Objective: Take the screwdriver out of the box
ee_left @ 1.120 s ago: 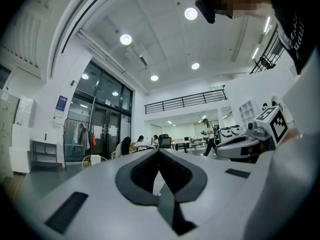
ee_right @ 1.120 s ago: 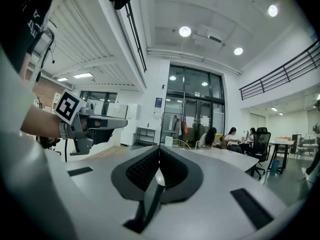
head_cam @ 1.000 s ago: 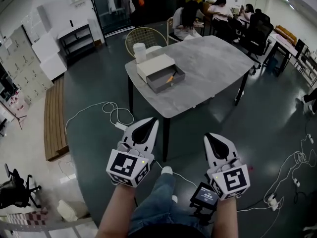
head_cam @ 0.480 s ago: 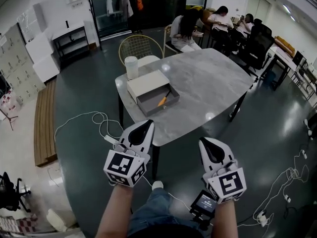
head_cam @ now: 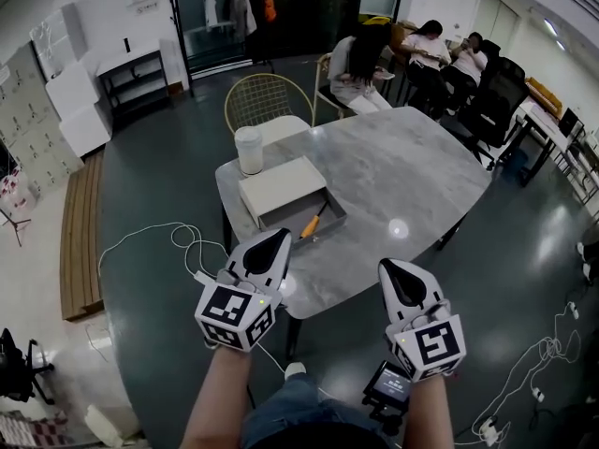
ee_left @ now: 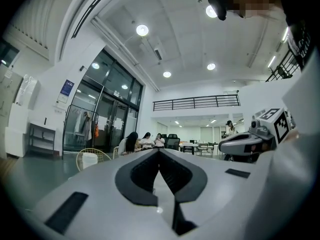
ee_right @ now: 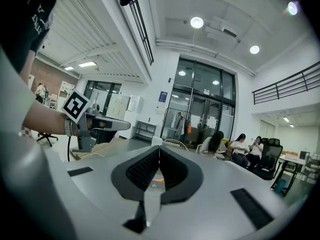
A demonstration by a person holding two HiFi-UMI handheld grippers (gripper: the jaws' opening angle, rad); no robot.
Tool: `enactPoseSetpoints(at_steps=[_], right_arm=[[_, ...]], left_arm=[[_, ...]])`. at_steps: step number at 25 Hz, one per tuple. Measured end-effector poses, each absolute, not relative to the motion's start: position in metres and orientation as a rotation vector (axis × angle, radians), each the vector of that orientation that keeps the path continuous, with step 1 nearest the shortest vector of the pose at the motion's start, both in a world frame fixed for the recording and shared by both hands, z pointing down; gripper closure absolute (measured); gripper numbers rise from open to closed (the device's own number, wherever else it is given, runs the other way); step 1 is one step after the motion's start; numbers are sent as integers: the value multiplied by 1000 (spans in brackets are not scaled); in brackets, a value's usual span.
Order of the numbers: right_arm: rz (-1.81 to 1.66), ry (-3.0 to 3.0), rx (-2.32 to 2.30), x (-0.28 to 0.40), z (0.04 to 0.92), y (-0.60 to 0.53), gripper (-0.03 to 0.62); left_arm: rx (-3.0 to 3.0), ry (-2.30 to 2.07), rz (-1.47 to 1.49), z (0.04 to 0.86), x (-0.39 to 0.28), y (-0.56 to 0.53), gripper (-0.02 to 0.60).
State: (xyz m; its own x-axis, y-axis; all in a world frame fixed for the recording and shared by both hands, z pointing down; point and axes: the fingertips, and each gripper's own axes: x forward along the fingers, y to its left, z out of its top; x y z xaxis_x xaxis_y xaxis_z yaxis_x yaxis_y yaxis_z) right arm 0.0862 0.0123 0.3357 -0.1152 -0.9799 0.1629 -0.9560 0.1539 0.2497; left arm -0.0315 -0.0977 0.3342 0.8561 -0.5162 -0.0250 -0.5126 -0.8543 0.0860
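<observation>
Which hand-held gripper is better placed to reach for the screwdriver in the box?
Likely left: the left hand-held gripper points at the box holding the screwdriver, close by; the right hand-held gripper is farther aside. Both are shut.

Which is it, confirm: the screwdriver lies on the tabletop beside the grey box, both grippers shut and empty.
No: the head view shows the screwdriver inside the grey box, not beside it. Left gripper and right gripper are shut and empty.
</observation>
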Motion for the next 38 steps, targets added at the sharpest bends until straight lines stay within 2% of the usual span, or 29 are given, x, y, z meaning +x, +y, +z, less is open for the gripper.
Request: enactPoseSetpoints(at_steps=[10, 31, 38], right_arm=[[-77, -2122, 1883, 105, 338, -25, 569], [-47, -2313, 1744, 212, 359, -170, 569], [-37, -2384, 1693, 234, 361, -226, 569]], left_arm=[[2935, -838, -52, 344, -30, -128, 568], [2861, -1010, 122, 369, 49, -238, 568], [2817, -1110, 170, 376, 56, -277, 568]])
